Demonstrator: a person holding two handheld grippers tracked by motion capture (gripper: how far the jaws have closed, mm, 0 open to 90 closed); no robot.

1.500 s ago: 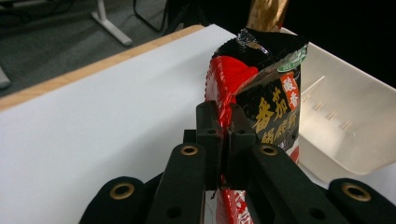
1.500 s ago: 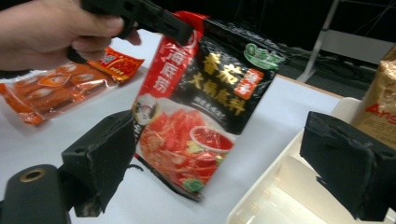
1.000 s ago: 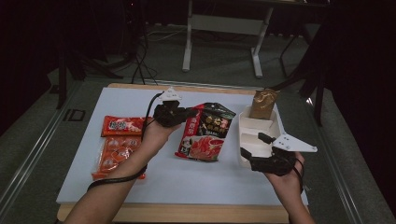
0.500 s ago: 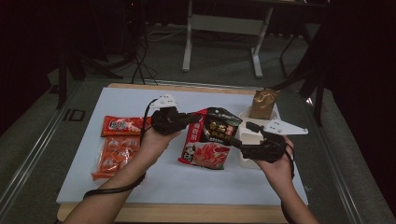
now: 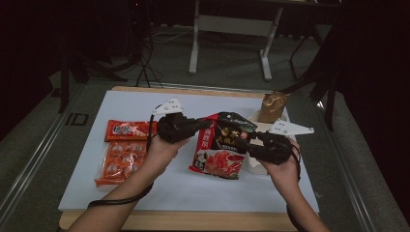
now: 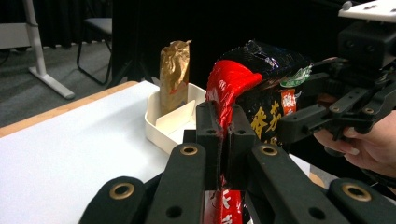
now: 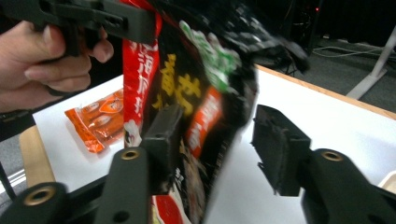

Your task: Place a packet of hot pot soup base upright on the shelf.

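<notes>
Since the earlier frames, the black-and-red glossy plastic food pouch (image 5: pixel 223 145) has been lifted off the white desk top (image 5: pixel 145 193) and the right gripper (image 5: pixel 251 141) has been brought in from beside the white plastic compartment tray (image 5: pixel 255 166) to the pouch's right edge. The pouch is held above the middle of the desk, tilted, just left of the tray at the right edge. Its red top-left edge is pinched tightly between the closed jaws of the left gripper (image 6: pixel 223 135). The right gripper's jaws have just been closing and stand half open around the pouch's edge; one pad seems to touch the film, the other is seen clear of it. A slip is the likeliest fault: the slick film may be pulled out of the single thin pinch if the right jaws close on air. The upright gold foil bag (image 5: pixel 272 107) at the tray's far end could be knocked over by a swing.
</notes>
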